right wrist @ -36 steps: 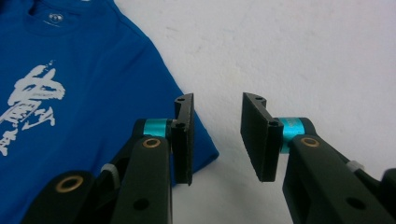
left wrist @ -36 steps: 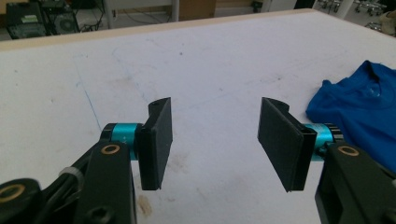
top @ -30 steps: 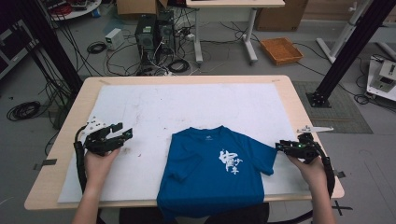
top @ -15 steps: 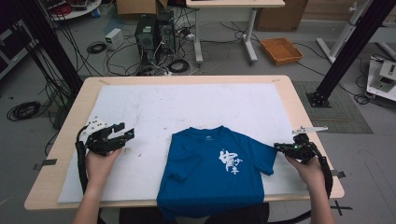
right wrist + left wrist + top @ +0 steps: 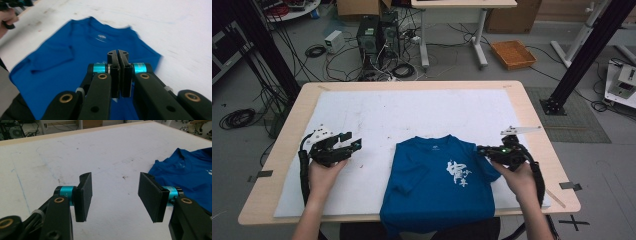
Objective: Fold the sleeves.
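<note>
Blue cotton shirt (image 5: 439, 185) lies face up on the white surface (image 5: 412, 115), near the person's edge, its hem hanging a little over that edge. It looks like a folding job, and it is barely begun — the shirt's sleeve on the left gripper's side seems tucked in over the chest, while the other sleeve lies out flat and the body is not yet folded.

At that flat sleeve sits the right hand-held gripper (image 5: 117, 53); its jaws have just been closing and now stand pressed together. In the right gripper view the jaw tips meet with blue cloth behind them, but whether they have pinched a fold of the sleeve I cannot tell; the high view puts them right at the sleeve's edge. The left hand-held gripper (image 5: 115, 195) hovers over bare surface well to the side of the shirt, jaws spread wide with nothing between them.

White brush-style characters (image 5: 458, 174) are printed on the chest — too small to read. A small pale neck label (image 5: 101, 37) shows inside the collar, blurred and unreadable.
</note>
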Demonstrator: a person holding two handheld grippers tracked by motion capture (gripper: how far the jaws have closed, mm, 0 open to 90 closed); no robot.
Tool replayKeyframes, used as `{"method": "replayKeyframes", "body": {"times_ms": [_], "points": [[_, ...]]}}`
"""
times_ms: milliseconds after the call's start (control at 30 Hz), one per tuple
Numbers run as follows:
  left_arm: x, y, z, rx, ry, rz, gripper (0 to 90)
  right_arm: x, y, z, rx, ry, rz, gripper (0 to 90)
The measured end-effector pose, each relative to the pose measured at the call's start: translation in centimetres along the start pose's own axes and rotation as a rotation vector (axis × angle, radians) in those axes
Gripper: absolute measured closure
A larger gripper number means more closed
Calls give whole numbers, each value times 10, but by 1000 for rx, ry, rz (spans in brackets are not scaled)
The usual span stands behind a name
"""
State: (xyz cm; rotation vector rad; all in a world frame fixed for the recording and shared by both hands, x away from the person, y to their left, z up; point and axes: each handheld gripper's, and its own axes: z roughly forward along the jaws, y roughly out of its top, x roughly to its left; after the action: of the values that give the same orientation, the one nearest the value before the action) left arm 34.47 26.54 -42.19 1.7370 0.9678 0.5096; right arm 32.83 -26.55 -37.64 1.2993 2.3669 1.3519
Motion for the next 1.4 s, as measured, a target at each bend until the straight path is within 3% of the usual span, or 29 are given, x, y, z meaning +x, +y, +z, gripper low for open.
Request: {"method": "replayKeyframes", "body": {"times_ms": [100, 233, 267, 367, 433, 500, 533, 567, 633, 767, 833, 900, 1000, 1100, 1200, 1400], "points": [[-3, 1, 2, 1, -15, 1, 451, 15, 4, 11, -9, 2, -4, 891], [-6, 2, 5, 10, -30, 7, 450, 39, 6, 32, -11, 4, -49, 862], [-7, 2, 6, 14, -35, 8, 451, 47, 5, 41, -15, 4, -65, 780], [-9, 2, 8, 24, -41, 18, 450, 49, 5, 42, -27, 6, -90, 779], [-10, 2, 9, 23, -44, 16, 450, 47, 5, 39, -37, 2, -92, 779], [-10, 2, 9, 24, -47, 16, 450, 40, 4, 32, -52, -10, -77, 764], [-10, 2, 9, 25, -47, 17, 449, 29, 2, 25, -67, -31, -66, 745], [-10, 2, 10, 25, -50, 19, 449, 29, 2, 25, -67, -31, -66, 745], [-12, 3, 11, 30, -51, 22, 449, 17, -1, 19, -68, -67, -58, 707], [-15, 4, 12, 31, -63, 28, 448, 0, -6, 12, -94, -92, -41, 612], [-17, 7, 12, 25, -89, 25, 448, -7, -8, 8, -115, -108, -41, 559], [-18, 7, 12, 21, -99, 18, 448, -10, -9, 7, -119, -111, -34, 532], [-19, 10, 13, -7, -160, -22, 434, -20, -10, 0, -145, -123, -26, 469], [-21, 13, 12, -30, -195, -27, 433, -24, -10, -3, -155, -126, -22, 447], [-23, 15, 13, -36, -213, -7, 433, -26, -10, -5, -163, -132, -23, 435], [-25, 14, 18, -57, -228, -15, 433, -33, -12, -9, -168, -143, -8, 432]]}}
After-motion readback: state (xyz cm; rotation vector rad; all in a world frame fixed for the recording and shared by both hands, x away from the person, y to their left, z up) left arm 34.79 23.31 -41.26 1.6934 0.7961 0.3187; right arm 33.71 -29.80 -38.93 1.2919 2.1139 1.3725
